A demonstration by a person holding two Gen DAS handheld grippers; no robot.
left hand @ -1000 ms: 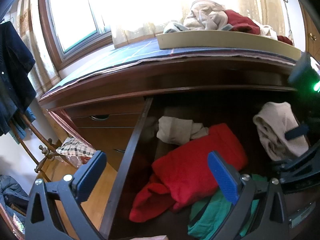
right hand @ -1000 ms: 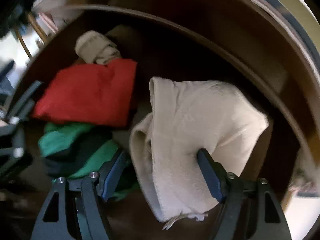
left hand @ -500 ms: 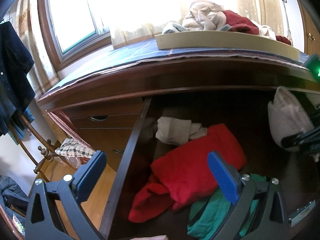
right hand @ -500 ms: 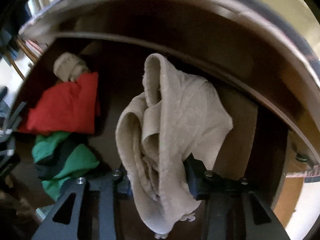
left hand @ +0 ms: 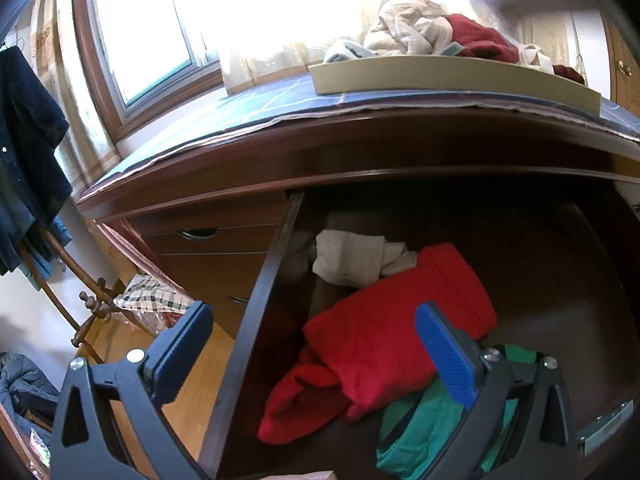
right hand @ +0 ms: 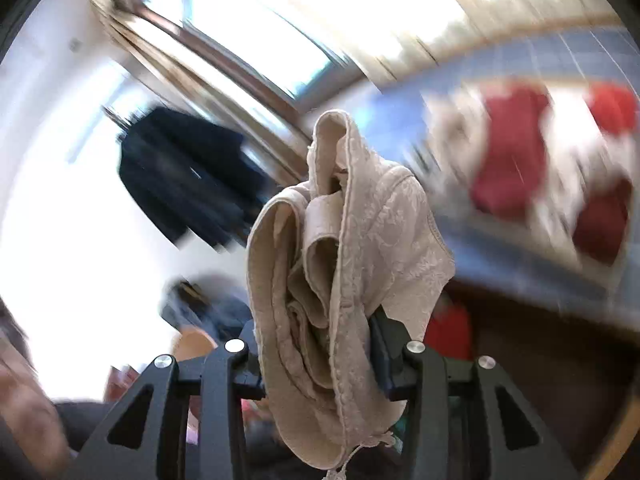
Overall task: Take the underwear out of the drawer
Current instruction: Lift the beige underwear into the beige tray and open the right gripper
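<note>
The right gripper [right hand: 320, 356], black-framed with two fingers, is clamped on a crumpled piece of beige patterned-fabric underwear [right hand: 344, 264]. The cloth fills the narrow gap between the fingers, bunches above them and hangs below, where a thin cord dangles at the frame's lower edge. The underwear is lifted clear of the dark wooden open drawer [left hand: 256, 312]; behind it lie a bright window and a dark garment on the wall.

The left gripper [left hand: 316, 352], black with blue pads [left hand: 444, 356], stands wide apart and holds nothing. It hovers at the drawer's front, its left finger outside the drawer's side wall and its right finger over the contents.

Inside the drawer, a folded red cloth [left hand: 396, 344] lies in the middle. A pale grey-beige crumpled garment [left hand: 352, 256] touches it on the far side, and a green cloth [left hand: 424, 428] lies at the near side, partly covered by the right finger.

Above the drawer, on the dresser top, a shallow tan tray [left hand: 440, 78] holds mixed beige and dark red clothes.

The right wrist view is heavily motion-blurred behind the underwear: the red and white patches at right are probably that tray's clothes. The drawer's right part is in deep shadow.
</note>
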